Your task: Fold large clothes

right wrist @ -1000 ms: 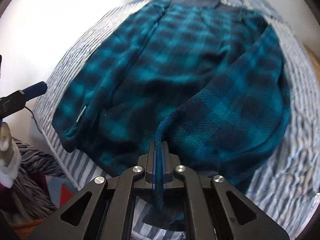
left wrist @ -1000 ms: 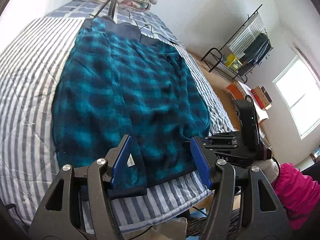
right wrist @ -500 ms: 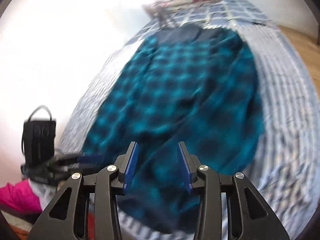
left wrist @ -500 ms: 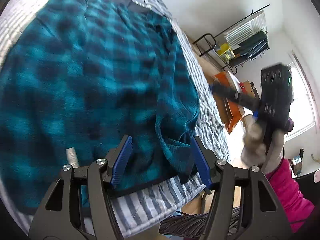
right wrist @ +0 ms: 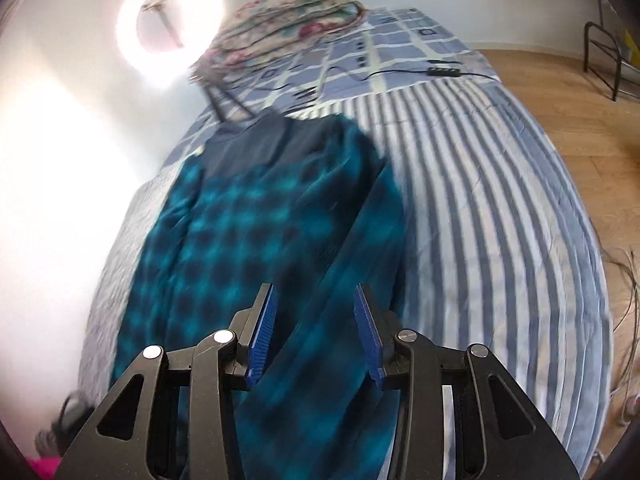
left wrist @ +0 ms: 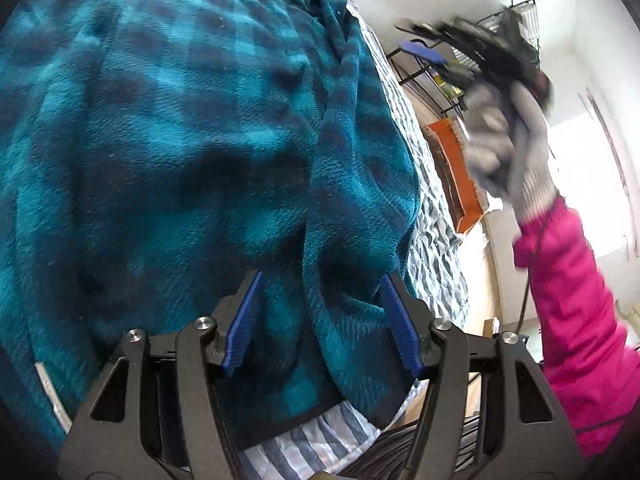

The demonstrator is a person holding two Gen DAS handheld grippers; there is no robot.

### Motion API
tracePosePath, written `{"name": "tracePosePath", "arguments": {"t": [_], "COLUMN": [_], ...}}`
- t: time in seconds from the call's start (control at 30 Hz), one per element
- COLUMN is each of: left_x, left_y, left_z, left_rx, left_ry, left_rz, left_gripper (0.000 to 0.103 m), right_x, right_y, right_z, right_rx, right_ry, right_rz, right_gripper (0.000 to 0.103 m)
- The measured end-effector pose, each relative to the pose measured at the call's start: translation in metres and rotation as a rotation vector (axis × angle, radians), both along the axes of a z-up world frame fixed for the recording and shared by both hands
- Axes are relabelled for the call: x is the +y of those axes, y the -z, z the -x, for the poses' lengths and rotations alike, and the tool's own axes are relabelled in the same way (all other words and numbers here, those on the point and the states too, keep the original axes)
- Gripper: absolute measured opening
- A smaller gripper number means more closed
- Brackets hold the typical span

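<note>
On the striped bed (right wrist: 500,208) the teal plaid fleece jacket (right wrist: 256,240) lies flat, its right side and sleeve already folded in. My left claw (left wrist: 320,320) has been closing, pads apart around the lower folded edge, not yet pinching; my right claw (right wrist: 316,332) hangs apart, empty. I judge the remaining folds are undone

1. White walls (right wrist: 48,184) enclosed the room.
2. A lit ring lamp (right wrist: 170,20) glared.
3. Wooden flooring (right wrist: 560,92) ran beside the striped bed (right wrist: 500,216).
4. A black rack (left wrist: 436,80), possibly for clothes, stood blurred near a bright window (left wrist: 588,184).
</note>
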State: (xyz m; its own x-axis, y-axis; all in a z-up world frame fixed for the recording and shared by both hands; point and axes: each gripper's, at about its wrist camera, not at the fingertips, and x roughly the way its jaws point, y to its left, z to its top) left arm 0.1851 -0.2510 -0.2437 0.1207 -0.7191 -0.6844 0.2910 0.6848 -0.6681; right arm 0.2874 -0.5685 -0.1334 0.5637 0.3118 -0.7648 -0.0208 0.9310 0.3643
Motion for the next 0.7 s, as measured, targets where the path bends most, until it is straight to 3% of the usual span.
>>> {"name": "tracePosePath", "arguments": {"t": [0.03,0.1,0.17,0.33,0.4,0.7], "left_x": [-0.002,-0.007,-0.012,-0.022,-0.025,-0.024], "left_y": [0.0,0.001,-0.001,-0.008,-0.012,-0.013], "left_z": [0.0,0.0,0.0,0.003,0.005,0.011], "left_rx": [-0.008,-0.022,-0.04,-0.093,-0.115,-0.133], "left_ry": [0.012,0.038,0.05,0.086,0.098,0.124], "left_rz": [-0.005,-0.015,-0.027,-0.023,-0.02,0.012], "left_gripper": [0.043,0.019,0.006,0.003,0.002,0.001], "right_x": [-0.002,-0.007,-0.014,-0.02,-0.022,-0.027], "right_y": [0.004,0.01,0.02,0.042,0.049,0.028], "right_z": [-0.012,-0.029,-0.05,-0.083,-0.092,-0.077], "right_rx": [0.005,0.017,0.038,0.084,0.097,0.029], "right_ry": [0.017,0.038,0.068,0.108,0.115,0.132], "right_rz": [0.014,0.022,0.029,0.048,0.048,-0.043], "right_gripper": [0.039,0.039,0.039,0.034,0.012,0.008]}}
